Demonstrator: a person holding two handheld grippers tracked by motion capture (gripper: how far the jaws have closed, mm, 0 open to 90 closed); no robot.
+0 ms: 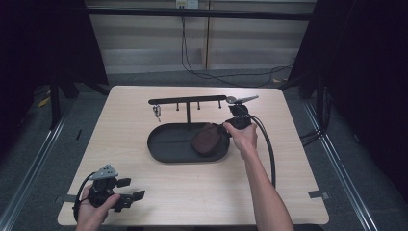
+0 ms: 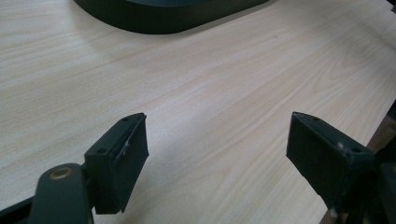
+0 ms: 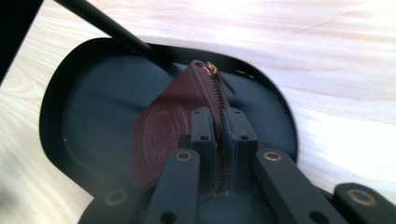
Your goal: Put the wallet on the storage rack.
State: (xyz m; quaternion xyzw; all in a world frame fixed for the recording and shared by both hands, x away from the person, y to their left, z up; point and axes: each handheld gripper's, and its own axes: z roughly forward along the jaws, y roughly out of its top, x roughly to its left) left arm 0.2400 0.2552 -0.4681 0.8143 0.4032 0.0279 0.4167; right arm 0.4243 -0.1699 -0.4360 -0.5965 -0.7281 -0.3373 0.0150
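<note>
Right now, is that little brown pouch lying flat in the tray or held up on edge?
On edge: the right gripper pinches the brown pouch at its zipper, above the black tray.

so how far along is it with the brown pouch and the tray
Done so far: the right gripper is shut on the zipper edge of the brown pouch and has it over the black tray, low at its right end. In hand: whether the pouch touches the tray floor cannot be told. Left: likely setting it flat and opening the jaws. The left gripper sits open near the table's front-left corner, holding nothing.
</note>
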